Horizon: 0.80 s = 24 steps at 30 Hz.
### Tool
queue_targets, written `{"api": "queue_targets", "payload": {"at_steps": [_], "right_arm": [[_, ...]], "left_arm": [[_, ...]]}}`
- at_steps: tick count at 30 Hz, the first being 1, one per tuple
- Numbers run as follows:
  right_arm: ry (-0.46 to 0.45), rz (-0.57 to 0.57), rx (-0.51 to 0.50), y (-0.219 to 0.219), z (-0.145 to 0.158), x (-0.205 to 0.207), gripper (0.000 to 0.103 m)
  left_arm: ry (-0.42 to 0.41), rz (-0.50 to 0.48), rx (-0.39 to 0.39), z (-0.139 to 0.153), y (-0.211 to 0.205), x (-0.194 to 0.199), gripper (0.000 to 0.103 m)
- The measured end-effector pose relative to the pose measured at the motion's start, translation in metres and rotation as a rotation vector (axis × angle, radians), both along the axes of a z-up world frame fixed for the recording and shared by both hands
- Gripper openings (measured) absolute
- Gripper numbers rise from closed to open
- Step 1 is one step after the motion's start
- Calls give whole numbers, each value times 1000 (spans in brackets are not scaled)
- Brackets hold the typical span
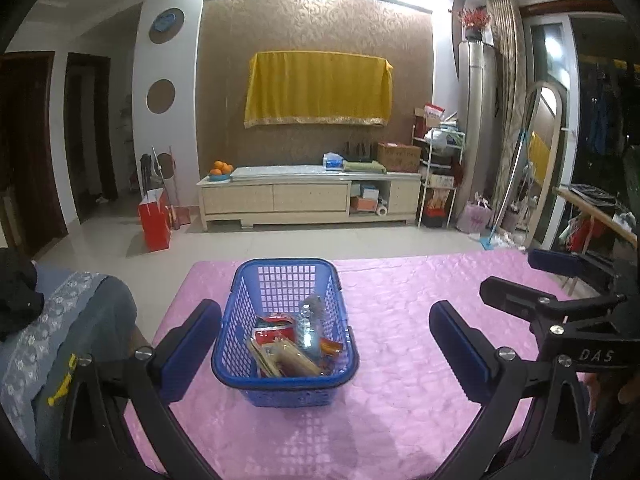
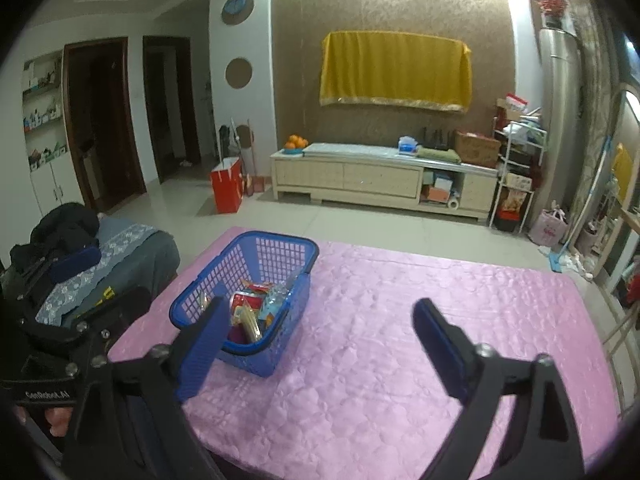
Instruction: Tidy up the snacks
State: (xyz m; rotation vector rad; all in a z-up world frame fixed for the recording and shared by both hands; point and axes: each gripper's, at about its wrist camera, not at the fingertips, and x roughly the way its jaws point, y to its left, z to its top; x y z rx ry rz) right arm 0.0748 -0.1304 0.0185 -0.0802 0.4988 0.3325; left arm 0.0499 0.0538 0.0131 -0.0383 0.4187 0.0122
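Note:
A blue plastic basket stands on the pink tablecloth. It holds several snack packets and a clear water bottle. My left gripper is open and empty, its fingers either side of the basket and nearer the camera. In the right wrist view the basket is left of centre with the snack packets inside. My right gripper is open and empty, to the right of the basket above the cloth. The right gripper also shows in the left wrist view at the right edge.
A grey sofa arm with a lace cover and dark clothes lies left of the table. Beyond the table's far edge is tiled floor, a red bag and a TV cabinet. A wooden rail stands to the right.

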Motion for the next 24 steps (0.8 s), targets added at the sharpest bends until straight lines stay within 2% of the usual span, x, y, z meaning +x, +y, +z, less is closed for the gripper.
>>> {"api": "queue_targets", "payload": {"at_steps": [3,9,24], "right_arm": [[-22,-5,-4,-3,-1,-9,103],[-7,-19,21,-10,-5,-20,103],[1,-35,18,-15,-9,-33,103]], "left_arm": [[-10,-22,-17,-1,-6,-11,103],[-40,-50,-19,5,-20,-31,103],[-38,-81,-24,0,-23,-39,103]]}}
